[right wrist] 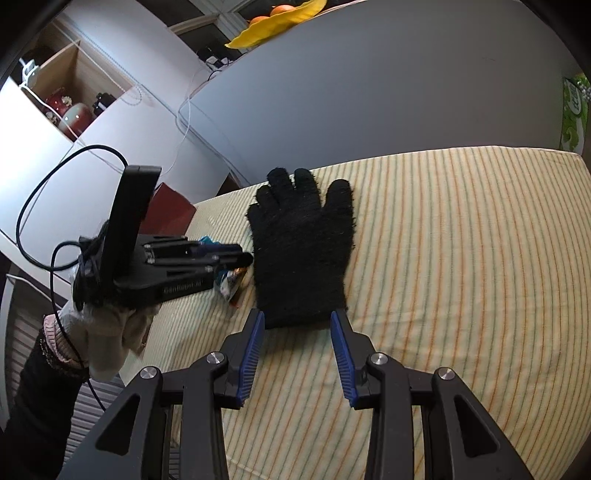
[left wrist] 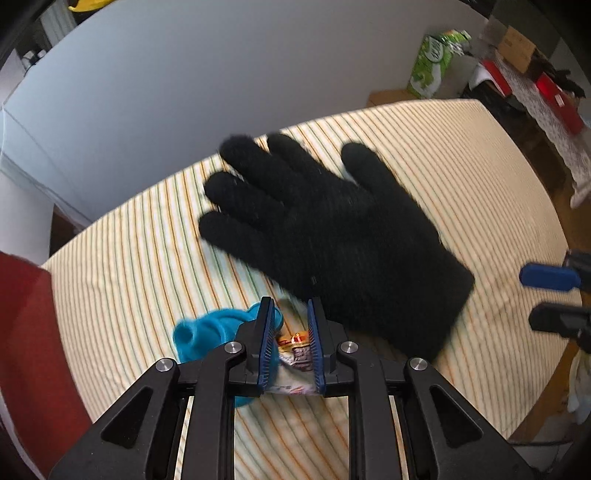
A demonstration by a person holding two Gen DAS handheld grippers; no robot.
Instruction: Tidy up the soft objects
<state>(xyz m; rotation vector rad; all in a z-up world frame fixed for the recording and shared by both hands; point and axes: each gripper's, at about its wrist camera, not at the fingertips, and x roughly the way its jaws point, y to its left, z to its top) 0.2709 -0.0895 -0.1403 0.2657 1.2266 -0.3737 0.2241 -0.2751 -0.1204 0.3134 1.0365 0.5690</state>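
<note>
1. From the left wrist: the left gripper (left wrist: 291,332) is clenched on a small crinkled printed packet (left wrist: 293,356), its blue-lined pads pressing both sides. A soft turquoise object (left wrist: 207,332) lies on the cloth just beside the left finger, partly under it. The fuzzy black knitted glove (left wrist: 325,236) lies flat on the yellow striped tablecloth (left wrist: 461,184), fingers pointing away, cuff near the gripper. The right gripper's tips show at the right edge.
2. From the right wrist: the right gripper (right wrist: 297,350) hangs released, nothing between its jaws, just short of the glove's cuff (right wrist: 301,243). The left gripper (right wrist: 231,260), held by a hand in a pale glove (right wrist: 107,332), points down at the packet (right wrist: 231,286) beside the black glove.
3. Containers (only in the background): an open cabinet cubby (right wrist: 70,88) holds red and dark jars; a yellow dish (right wrist: 280,22) holds orange fruit.
</note>
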